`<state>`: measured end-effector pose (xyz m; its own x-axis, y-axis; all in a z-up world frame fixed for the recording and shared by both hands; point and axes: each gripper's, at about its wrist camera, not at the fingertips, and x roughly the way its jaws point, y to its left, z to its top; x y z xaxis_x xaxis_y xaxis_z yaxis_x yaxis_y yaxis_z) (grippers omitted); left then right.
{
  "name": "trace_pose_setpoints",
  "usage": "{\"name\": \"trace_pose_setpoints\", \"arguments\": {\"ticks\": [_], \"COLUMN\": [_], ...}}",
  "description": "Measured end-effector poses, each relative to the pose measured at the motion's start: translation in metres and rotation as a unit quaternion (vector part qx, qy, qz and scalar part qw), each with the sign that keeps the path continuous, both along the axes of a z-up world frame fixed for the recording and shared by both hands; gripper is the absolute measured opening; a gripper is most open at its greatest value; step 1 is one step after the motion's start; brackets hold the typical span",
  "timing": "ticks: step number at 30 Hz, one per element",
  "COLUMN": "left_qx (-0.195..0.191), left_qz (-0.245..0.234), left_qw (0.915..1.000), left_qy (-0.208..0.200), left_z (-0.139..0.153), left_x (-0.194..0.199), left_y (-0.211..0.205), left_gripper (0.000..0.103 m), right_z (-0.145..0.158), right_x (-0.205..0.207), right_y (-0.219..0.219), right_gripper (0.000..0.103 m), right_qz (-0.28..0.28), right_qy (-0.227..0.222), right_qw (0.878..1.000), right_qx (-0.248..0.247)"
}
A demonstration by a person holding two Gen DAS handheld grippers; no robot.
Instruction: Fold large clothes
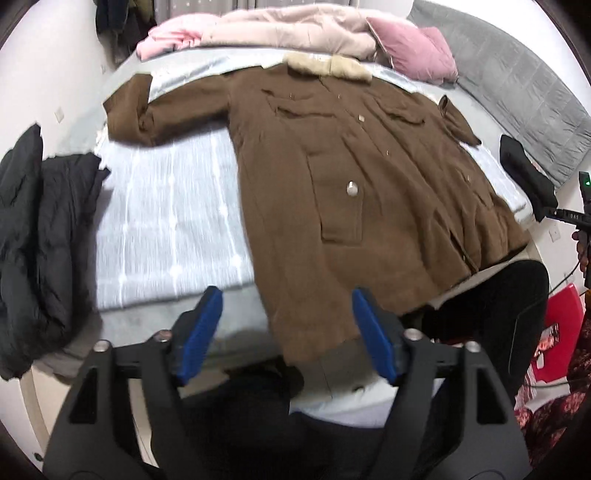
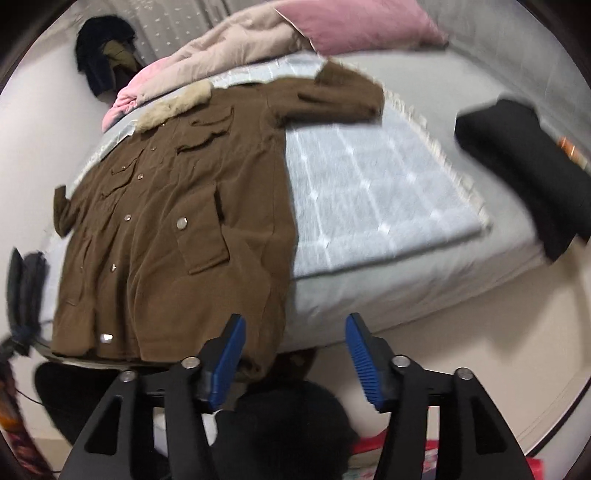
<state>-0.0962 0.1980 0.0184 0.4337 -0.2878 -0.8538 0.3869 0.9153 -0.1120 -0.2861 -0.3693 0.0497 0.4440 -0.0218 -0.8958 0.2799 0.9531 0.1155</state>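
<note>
The left gripper [image 1: 288, 332] hung above the near edge of the bed [image 1: 155, 310], its blue pads [image 1: 201, 332] wide apart with nothing gripped between them; the coat's hem merely showed below the gap. The right gripper [image 2: 295, 358] likewise stood wide and empty, over the near edge where the coat's hem drooped toward the floor [image 2: 461, 369]. Beyond both lay the brown coat [image 1: 354, 206], spread flat and front up on a pale blue checked blanket [image 1: 173, 221], hem nearest, fur collar [image 1: 328, 66] farthest; both sleeves reached outward to left and right, and round snaps ran down its front. In the left view a black jacket [image 1: 40, 236] was heaped at the left edge of the bed and a folded black garment [image 1: 528, 177] lay at the right. At the far end sat a beige and pink quilt [image 1: 280, 33] and a pink pillow [image 1: 417, 51], touching the quilt; a grey headboard [image 1: 524, 92] curved along the far right.
</note>
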Motion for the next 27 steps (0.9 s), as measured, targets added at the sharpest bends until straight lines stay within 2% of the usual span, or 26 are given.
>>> {"name": "trace_pose_setpoints", "arguments": {"ticks": [2,5,8,10,12,14,15,16,17,18,19,20,22,25,27], "left_qx": [-0.003,-0.025,-0.030,-0.061,-0.091,-0.089,-0.088,-0.090,-0.091,-0.087,-0.090,-0.099,-0.103,-0.128,-0.120], "left_qz": [0.005,0.019,0.058,0.062,0.055,0.045,0.040,0.038,0.039,0.038,0.038,0.039,0.040,0.047,0.049], "left_qw": [0.9997,0.9954,0.9873,0.9789,0.9718,0.9735,0.9735,0.9727,0.9715,0.9717,0.9717,0.9710,0.9777,0.9838,0.9849], "left_qy": [0.022,0.091,0.144,0.185,0.210,0.206,0.207,0.210,0.215,0.216,0.215,0.214,0.179,0.116,0.115], "left_z": [-0.011,-0.046,-0.083,-0.102,-0.113,-0.114,-0.113,-0.112,-0.112,-0.112,-0.112,-0.108,-0.088,-0.049,-0.044], "left_x": [0.014,0.036,0.050,0.054,0.052,0.050,0.050,0.050,0.050,0.050,0.051,0.047,0.037,0.022,0.019], "left_y": [-0.005,-0.009,-0.004,-0.002,-0.004,-0.009,-0.011,-0.013,-0.015,-0.017,-0.016,-0.018,-0.011,0.006,0.015], "left_gripper": [0.076,0.076,0.076,0.074,0.074,0.073,0.071,0.062,0.049,0.040,0.016,0.012,0.009,0.008,0.008], "right_z": [0.002,-0.016,-0.053,-0.084,-0.117,-0.142,-0.154,-0.158,-0.160,-0.160,-0.159,-0.156,-0.139,-0.091,-0.063], "right_x": [0.008,0.027,0.042,0.046,0.046,0.048,0.050,0.053,0.056,0.061,0.064,0.065,0.061,0.041,0.025], "right_y": [0.004,0.000,-0.021,-0.037,-0.046,-0.042,-0.034,-0.030,-0.025,-0.018,-0.016,-0.013,-0.010,-0.016,-0.029], "right_gripper": [0.070,0.072,0.072,0.072,0.072,0.072,0.072,0.072,0.067,0.061,0.038,0.025,0.012,0.008,0.008], "right_qz": [0.009,0.013,-0.016,-0.046,-0.073,-0.066,-0.052,-0.047,-0.046,-0.043,-0.042,-0.044,-0.031,-0.009,-0.011], "right_qy": [-0.005,0.010,0.037,0.061,0.088,0.100,0.104,0.104,0.104,0.105,0.101,0.100,0.076,0.010,-0.019], "right_qw": [1.000,0.999,0.994,0.984,0.969,0.941,0.922,0.917,0.922,0.932,0.935,0.937,0.947,0.960,0.968], "right_qx": [0.001,0.036,0.102,0.159,0.220,0.316,0.371,0.381,0.371,0.343,0.336,0.332,0.312,0.279,0.249]}}
